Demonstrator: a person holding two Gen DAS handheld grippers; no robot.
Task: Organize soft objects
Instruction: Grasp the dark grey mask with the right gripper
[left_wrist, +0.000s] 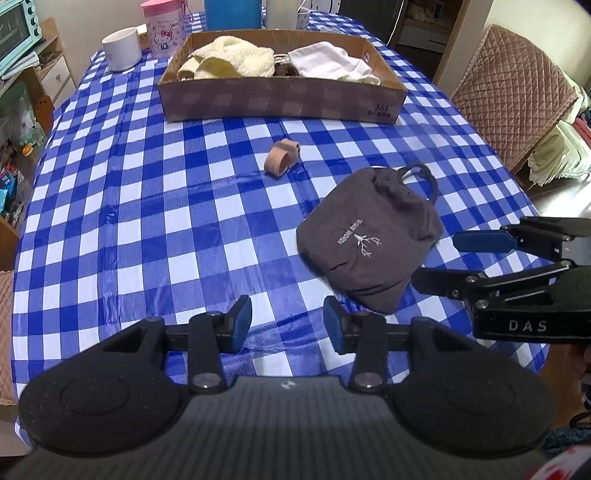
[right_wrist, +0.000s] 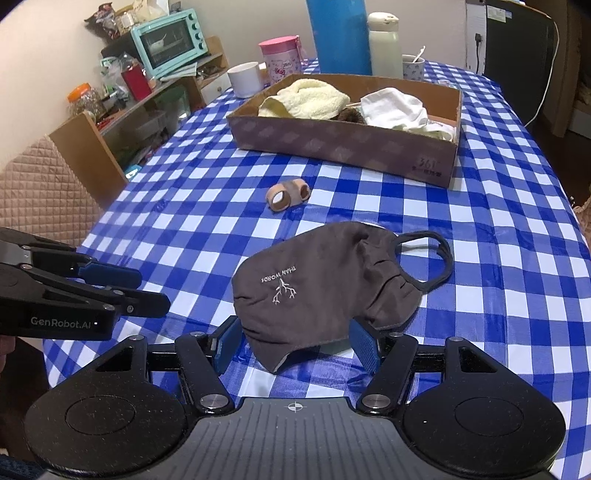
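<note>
Already stowed, upper centre of the left-wrist view: cardboard box (left_wrist: 284, 98) on the checked table (left_wrist: 147, 221), with a cream towel (left_wrist: 229, 55) to its left, a small dark item between, and a white cloth (left_wrist: 328, 62) to its right.

Still loose on the table, centre frame: a tan elastic band (left_wrist: 282, 157), lying apart from the box and from everything else.

Further right, lower in frame: a grey drawstring pouch (left_wrist: 369, 240), also not yet boxed.

Left tool (left_wrist: 288, 323), bottom centre of its own view: jaws partly apart, nothing between them, hovering over bare tablecloth just beside the pouch's near corner.

Right tool (right_wrist: 295, 343), bottom centre of the right-wrist view: jaws wide, straddling the near edge of the pouch, pads either side but not visibly pressing; no grip yet.

Judged progress: roughly halfway or a little past, several soft items in, two left out. Likely next: pouch first, band after.
</note>
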